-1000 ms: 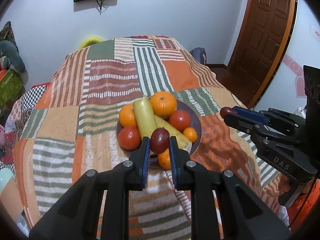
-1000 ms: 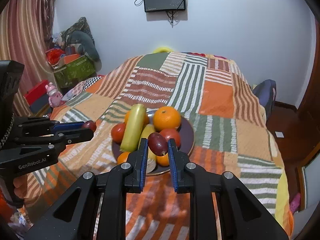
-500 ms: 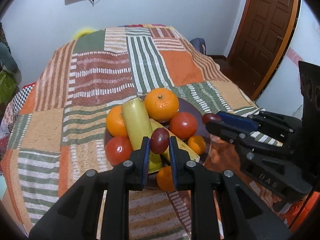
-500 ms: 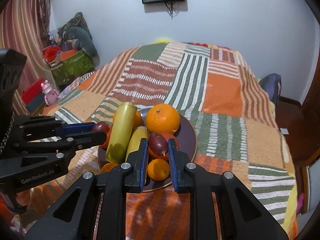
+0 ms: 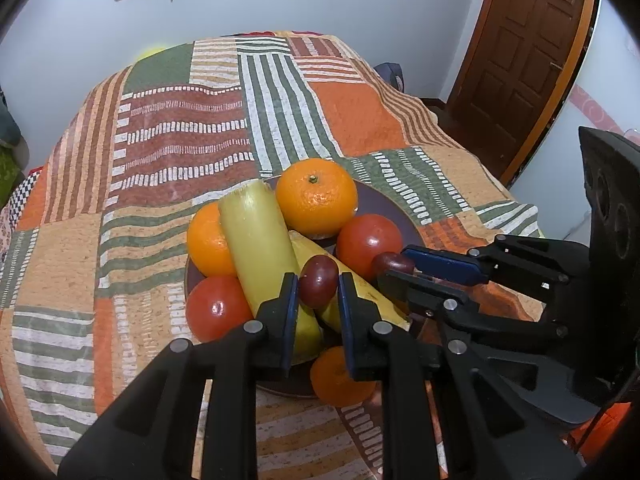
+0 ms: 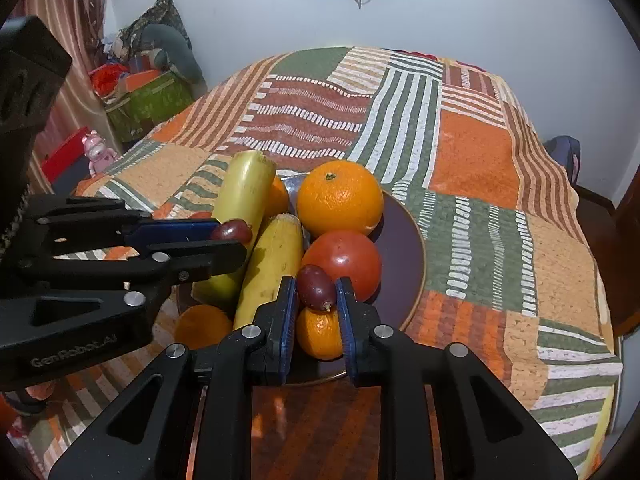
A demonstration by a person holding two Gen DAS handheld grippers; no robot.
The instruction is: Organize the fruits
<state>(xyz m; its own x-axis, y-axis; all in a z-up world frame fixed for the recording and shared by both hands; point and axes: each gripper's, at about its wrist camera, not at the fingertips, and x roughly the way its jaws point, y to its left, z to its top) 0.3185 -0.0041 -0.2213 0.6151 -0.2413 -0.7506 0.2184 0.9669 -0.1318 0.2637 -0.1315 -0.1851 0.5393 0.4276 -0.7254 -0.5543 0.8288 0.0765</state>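
One grape point(image 5: 318, 286) is held in each gripper's fingers, directly above the plate point(image 6: 404, 236) of fruit, both equally near.

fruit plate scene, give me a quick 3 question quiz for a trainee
1. True or false: the left gripper is empty.
2. What does the right gripper grip? A) orange B) dark red grape C) tomato
3. Fill in: the large orange rests on the dark ____.

Key: 1 false, it grips a grape; 2 B, a second grape; 3 plate.
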